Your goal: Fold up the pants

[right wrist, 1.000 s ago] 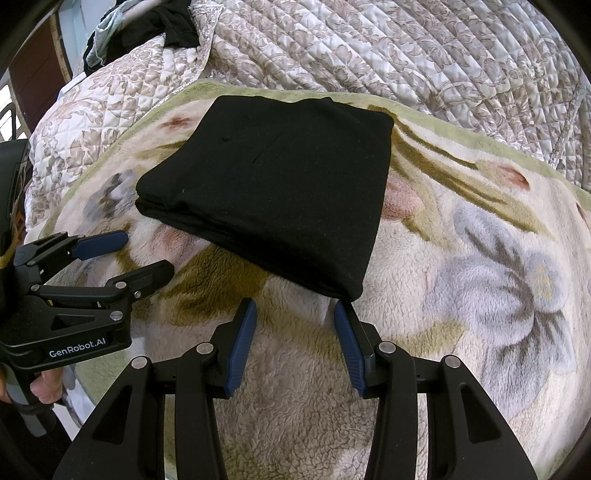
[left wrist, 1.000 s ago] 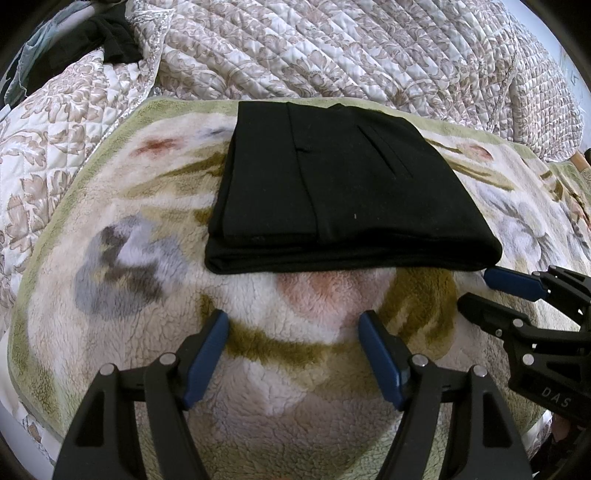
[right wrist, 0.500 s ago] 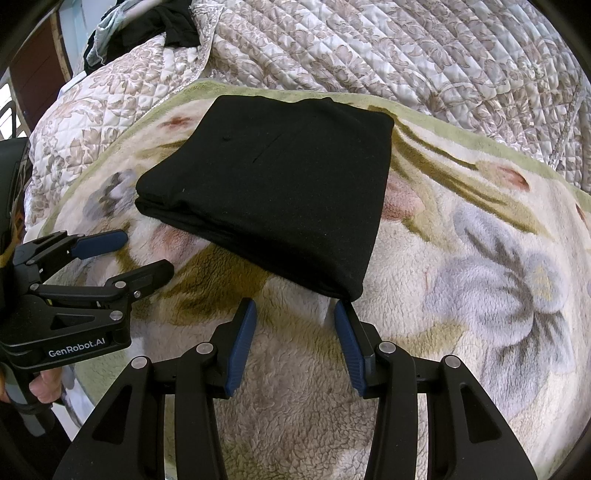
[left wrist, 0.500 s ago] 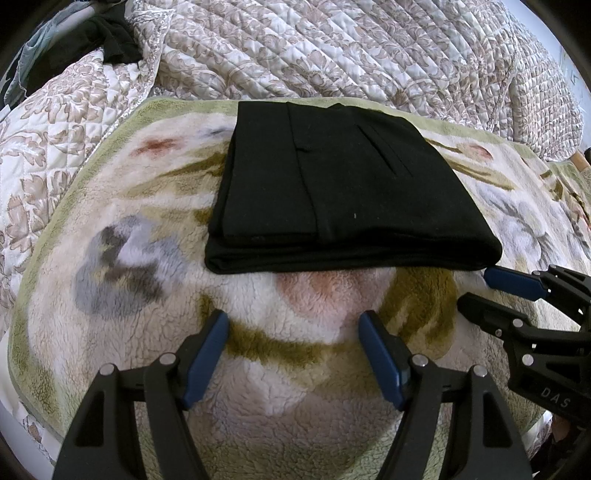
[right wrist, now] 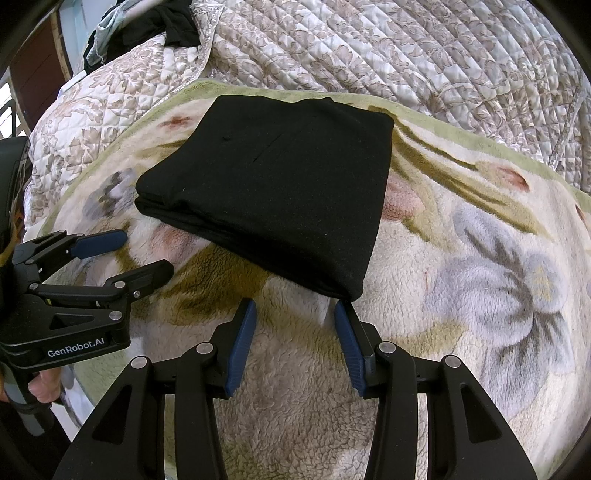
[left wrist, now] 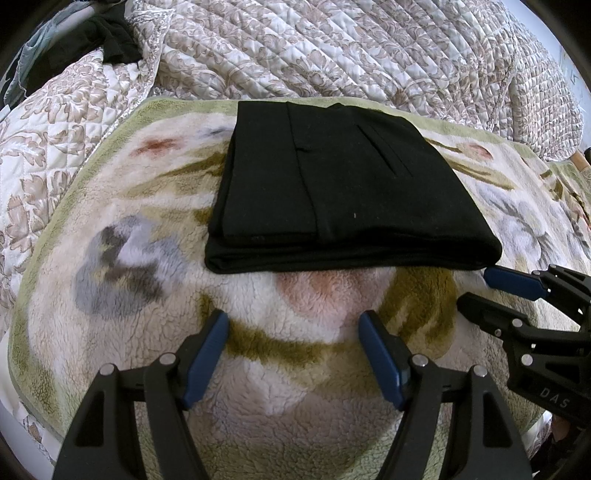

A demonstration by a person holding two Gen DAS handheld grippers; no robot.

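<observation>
Pants: black pants [left wrist: 343, 184] lie folded into a compact, layered rectangle on the far half of the blanket, edges stacked evenly, nothing touching them.
Surface: a fleecy cream blanket [left wrist: 303, 373] with a green border and flower pattern, spread over a quilted floral bedspread [left wrist: 351, 48].
Left gripper [left wrist: 293, 328]: jaws parted wide with nothing between them, only fleece under the blue pads; it sits near the pants' near edge, apart from the cloth.
Right gripper [right wrist: 294, 317]: jaws roughly half open and empty; its right fingertip sits just beside the pants' near right corner, and whether it touches the cloth cannot be told.
Far left: a heap of dark clothes [right wrist: 147, 26] lies on the bedspread, well apart from the pants.
</observation>
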